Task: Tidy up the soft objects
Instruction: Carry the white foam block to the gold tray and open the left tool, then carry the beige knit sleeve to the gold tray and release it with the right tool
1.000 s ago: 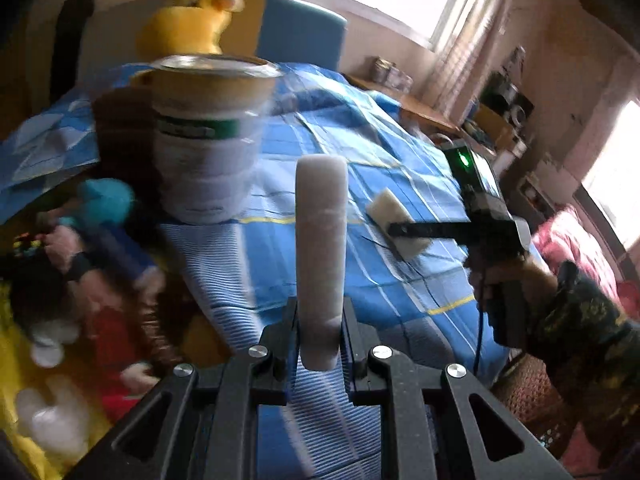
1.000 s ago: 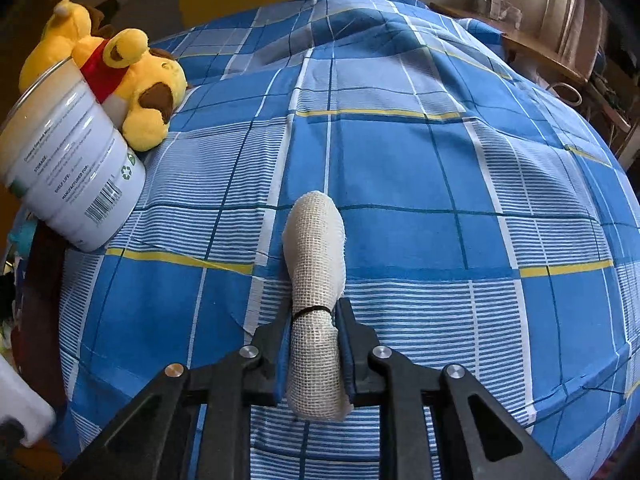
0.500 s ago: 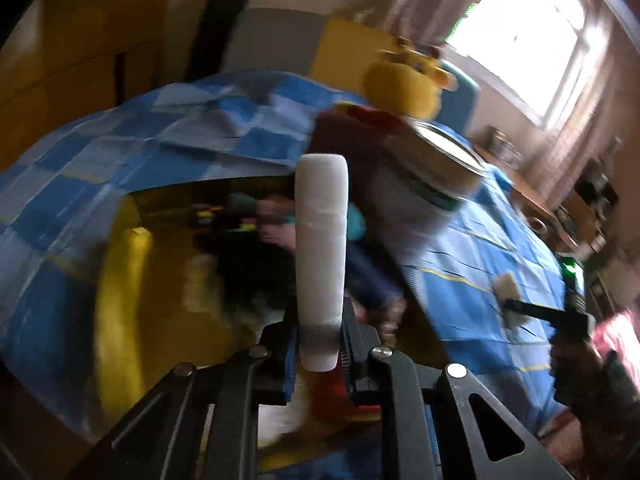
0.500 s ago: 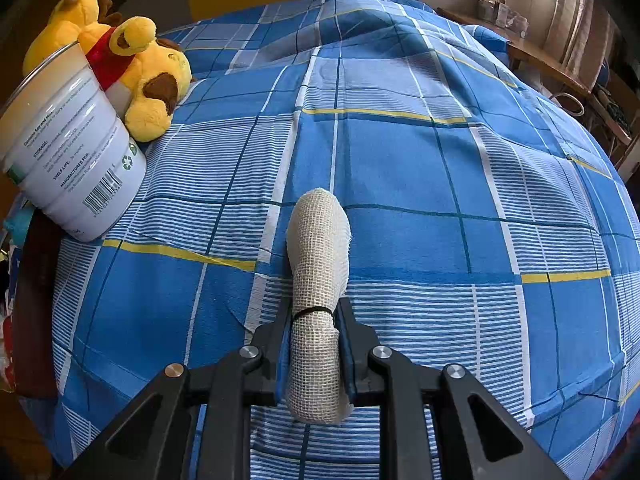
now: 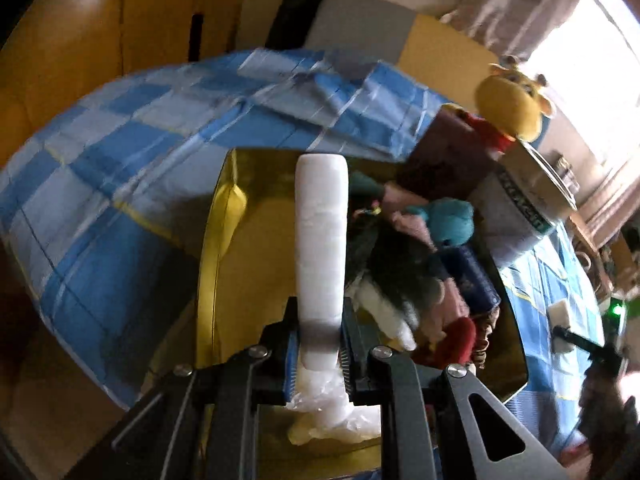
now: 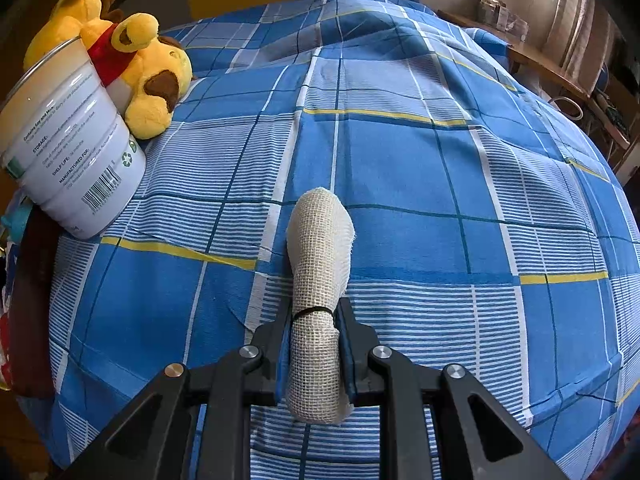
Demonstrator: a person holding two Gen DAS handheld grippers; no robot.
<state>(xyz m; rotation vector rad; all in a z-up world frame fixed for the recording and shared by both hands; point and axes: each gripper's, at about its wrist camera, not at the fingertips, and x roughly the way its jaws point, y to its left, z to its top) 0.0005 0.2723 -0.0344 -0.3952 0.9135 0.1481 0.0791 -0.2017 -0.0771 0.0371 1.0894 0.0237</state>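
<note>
While both tools worked over the bed, each had its jaws clamped on a soft roll. The left gripper (image 5: 320,344) pinched a smooth white roll (image 5: 321,236) near its lower end, with crinkled plastic wrap bunched below the jaws; the roll stood out over a yellow-lined box (image 5: 218,240), probably so it could be let go into that container. Beyond the roll, inside the box, lay a heap of soft toys (image 5: 416,276), among them a teal plush (image 5: 452,224) and something red, blurred too much to name. The right gripper (image 6: 314,344) was closed on a gauze bandage roll (image 6: 320,276) banded by a thin black elastic, its tip just above or touching the bedspread; which, I could not tell. It seemed to be waiting its turn.

The blue plaid bedspread (image 6: 420,168) covered the whole bed, rumpled toward the far end. At its left edge a white tin (image 6: 72,152) stood tilted, and a yellow plush bear (image 6: 148,76) in a red shirt leaned against it. Farther off were a grey and yellow headboard (image 5: 360,20), wooden cupboards, a cluttered side shelf (image 6: 552,76) and a bright curtained window (image 5: 592,40).
</note>
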